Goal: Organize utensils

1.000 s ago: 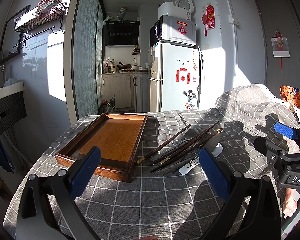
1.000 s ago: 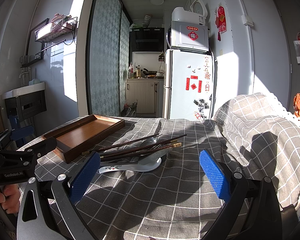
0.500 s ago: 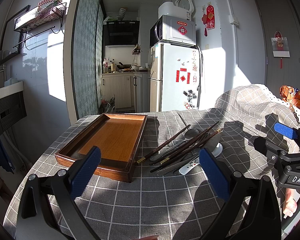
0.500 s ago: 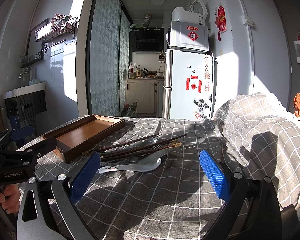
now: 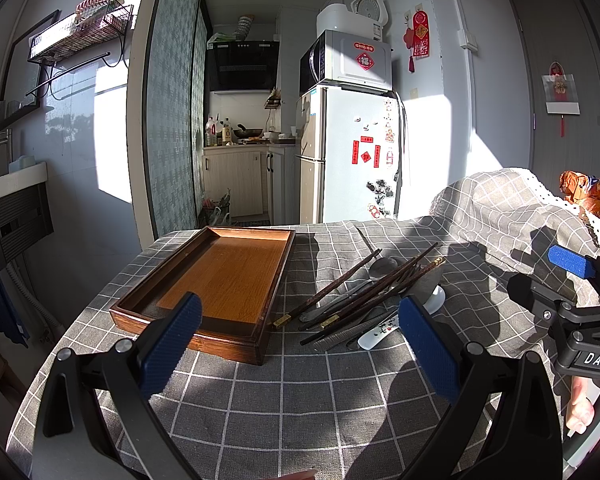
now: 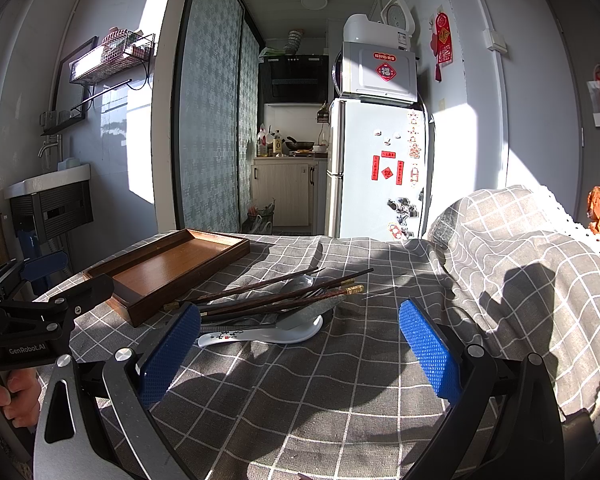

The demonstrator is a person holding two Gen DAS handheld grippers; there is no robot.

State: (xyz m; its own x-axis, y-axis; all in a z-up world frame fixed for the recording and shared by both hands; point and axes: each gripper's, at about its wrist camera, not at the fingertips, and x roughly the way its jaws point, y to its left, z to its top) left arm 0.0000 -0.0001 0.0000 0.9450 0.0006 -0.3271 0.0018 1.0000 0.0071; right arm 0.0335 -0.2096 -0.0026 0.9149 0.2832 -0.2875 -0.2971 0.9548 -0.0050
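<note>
An empty wooden tray [image 5: 204, 304] [image 6: 140, 280] lies on the grey checked tablecloth. To its right is a heap of utensils: dark chopsticks [image 5: 364, 284] [image 6: 276, 298], a metal spoon [image 5: 384, 266], and a white ceramic spoon [image 5: 380, 332] [image 6: 276, 332] underneath. My left gripper [image 5: 296, 344] hovers open in front of the tray and the heap, holding nothing. My right gripper [image 6: 298, 348] is open too, low over the cloth just before the ceramic spoon. Each gripper shows at the edge of the other's view.
The cloth bulges into a covered hump [image 5: 500, 208] [image 6: 520, 232] at the back right. A person's hand [image 6: 20, 396] holds the left gripper's handle. Beyond the table's far edge stand a fridge [image 5: 352, 152], a sliding door and a wall sink [image 6: 48, 200].
</note>
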